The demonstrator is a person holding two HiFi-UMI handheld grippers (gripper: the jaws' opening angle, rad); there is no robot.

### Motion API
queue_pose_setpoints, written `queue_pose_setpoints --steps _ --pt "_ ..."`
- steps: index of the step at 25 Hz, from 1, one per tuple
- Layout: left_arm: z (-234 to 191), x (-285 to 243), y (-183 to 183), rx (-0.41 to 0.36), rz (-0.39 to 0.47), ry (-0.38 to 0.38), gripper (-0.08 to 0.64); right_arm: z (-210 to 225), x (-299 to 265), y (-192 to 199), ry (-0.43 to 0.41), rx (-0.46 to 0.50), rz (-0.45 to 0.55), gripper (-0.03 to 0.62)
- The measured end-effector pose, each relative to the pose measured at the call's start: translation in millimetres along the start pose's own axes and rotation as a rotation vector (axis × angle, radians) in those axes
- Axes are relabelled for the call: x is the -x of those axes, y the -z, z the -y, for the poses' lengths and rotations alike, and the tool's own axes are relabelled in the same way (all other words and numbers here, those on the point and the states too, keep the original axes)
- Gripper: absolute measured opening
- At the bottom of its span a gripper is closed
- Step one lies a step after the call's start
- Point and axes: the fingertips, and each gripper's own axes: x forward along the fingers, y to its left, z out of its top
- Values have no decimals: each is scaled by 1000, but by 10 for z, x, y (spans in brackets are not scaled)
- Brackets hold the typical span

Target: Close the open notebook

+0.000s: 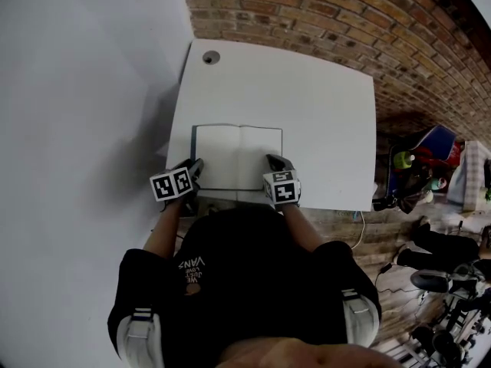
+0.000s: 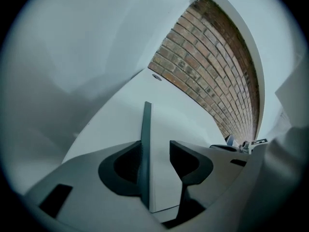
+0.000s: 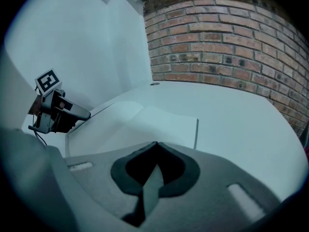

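Observation:
The notebook (image 1: 238, 156) lies open and flat on the white table (image 1: 307, 90), blank pages up, close to the near edge. My left gripper (image 1: 196, 165) is at its near left corner. In the left gripper view the jaws (image 2: 155, 151) stand wide, with the dark cover edge (image 2: 146, 129) running between them against the left pad; the right pad is apart from the page. At the notebook's near right corner my right gripper (image 1: 275, 162) has its fingertips (image 3: 157, 145) closed together with nothing seen between them. The open notebook (image 3: 145, 124) lies just ahead of it.
A round cable hole (image 1: 211, 57) sits at the table's far left corner. A white wall runs along the left, and a brick wall (image 1: 322, 14) stands behind the table. Bags and gear (image 1: 430, 167) crowd the floor to the right.

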Motion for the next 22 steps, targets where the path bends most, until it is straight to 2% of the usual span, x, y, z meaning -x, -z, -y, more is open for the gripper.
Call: queue_pose_setpoints --steps 5,10,11,14,19,22 --pt "85 -22 44 99 -21 97 189 -5 4 17 -15 -15 4 -2" --pt "76 -26 40 174 -43 154 184 -4 10 11 -15 -14 5 -2" --pt "55 -29 40 202 -51 163 173 -2 10 13 -14 -14 4 -2" --pt "-63 -50 66 267 -88 147 43 4 8 15 -14 -14 4 -2" --pt "-91 -65 65 235 -128 131 42 6 -4 9 -18 -16 8 -2" --pt "-78 -30 55 289 -102 167 32 13 4 13 -25 -22 6 -2"
